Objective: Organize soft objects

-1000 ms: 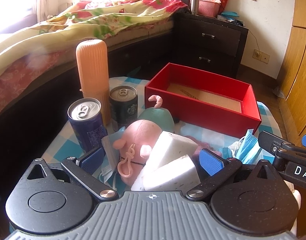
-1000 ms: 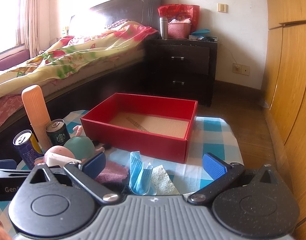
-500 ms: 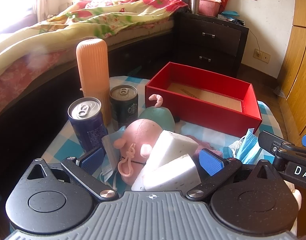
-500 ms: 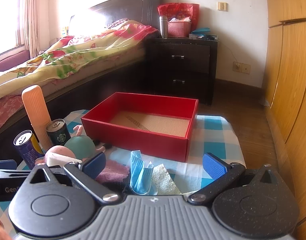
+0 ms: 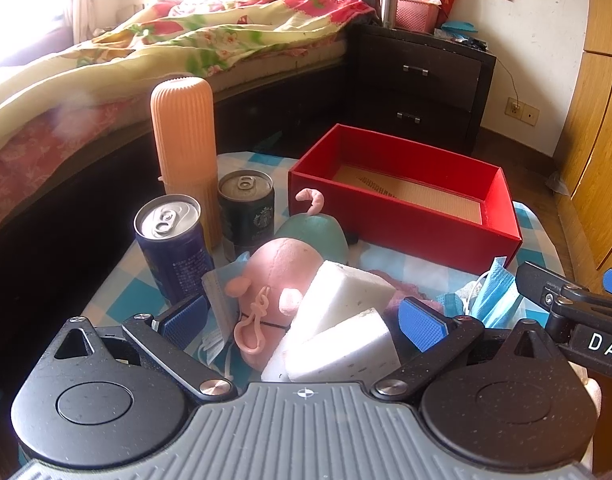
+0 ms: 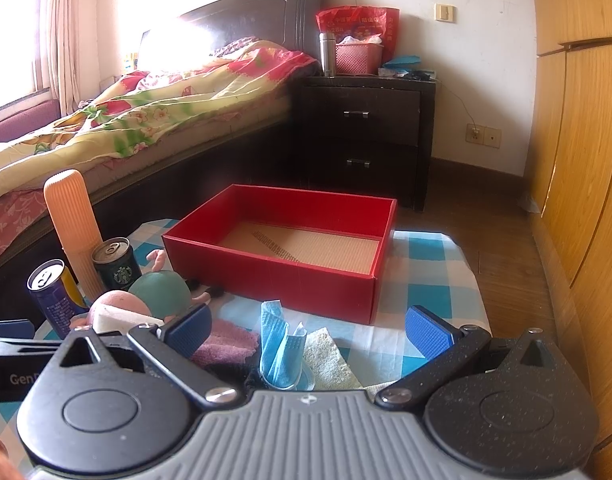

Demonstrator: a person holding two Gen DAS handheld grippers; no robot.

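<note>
The red box (image 6: 280, 254) is seen lying open on the checked cloth (image 6: 429, 276). In front of it, the left gripper (image 5: 302, 318) is held wide open around two white sponges (image 5: 341, 328) and a pink plush toy (image 5: 274, 264), nothing being gripped. The right gripper (image 6: 307, 330) is likewise spread wide and empty, with a blue face mask (image 6: 280, 350) between its fingers, just before the box. Two cans (image 5: 170, 240) are stood left of the box.
</note>
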